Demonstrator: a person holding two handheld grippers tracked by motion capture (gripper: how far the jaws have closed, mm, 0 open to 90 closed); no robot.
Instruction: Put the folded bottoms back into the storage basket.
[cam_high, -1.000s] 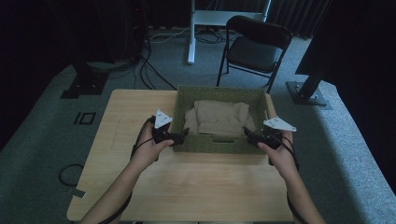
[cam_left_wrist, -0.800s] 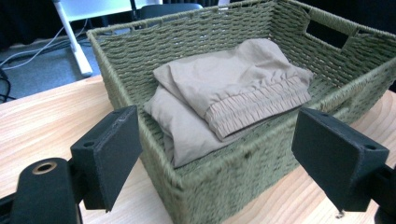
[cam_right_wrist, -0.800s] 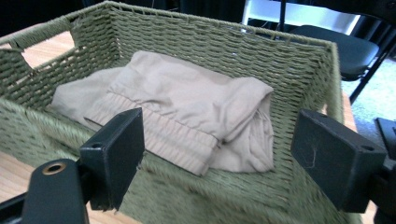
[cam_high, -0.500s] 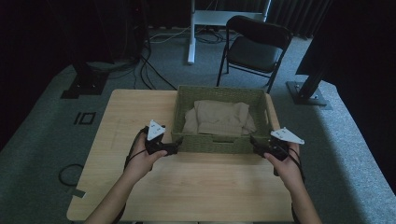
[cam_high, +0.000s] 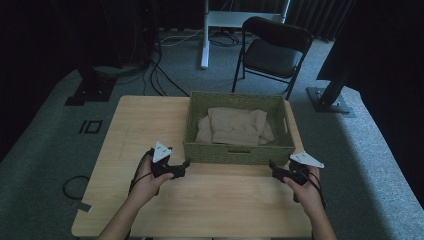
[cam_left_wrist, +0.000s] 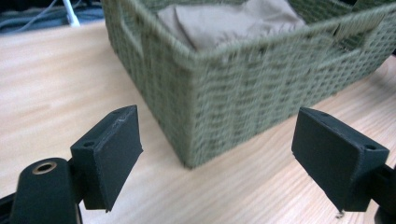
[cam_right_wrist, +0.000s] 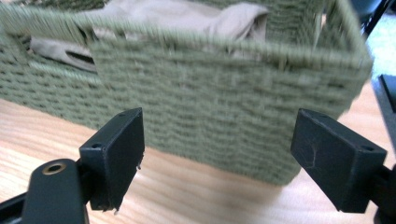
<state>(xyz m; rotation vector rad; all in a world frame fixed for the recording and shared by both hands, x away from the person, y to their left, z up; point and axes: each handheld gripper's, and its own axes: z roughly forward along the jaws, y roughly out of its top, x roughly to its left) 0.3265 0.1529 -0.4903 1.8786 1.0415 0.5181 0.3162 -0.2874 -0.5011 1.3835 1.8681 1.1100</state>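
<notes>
While the basket (cam_high: 239, 152) sits at the table's (cam_high: 150, 117) far edge holding folded cloth (cam_high: 235, 126), both hands rest low: left gripper (cam_high: 184, 166) and right gripper (cam_high: 274, 167), jaws released, flank its near corners, apart from it. Chair (cam_high: 272, 50) beyond.

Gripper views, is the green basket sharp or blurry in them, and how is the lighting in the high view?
Left gripper view: the basket is smeared, the black pads sharp. Right gripper view: the basket weave is soft, its rim blurred. High view: dim, dark room edges, the table and the folded cloth evenly lit, no glare.
</notes>
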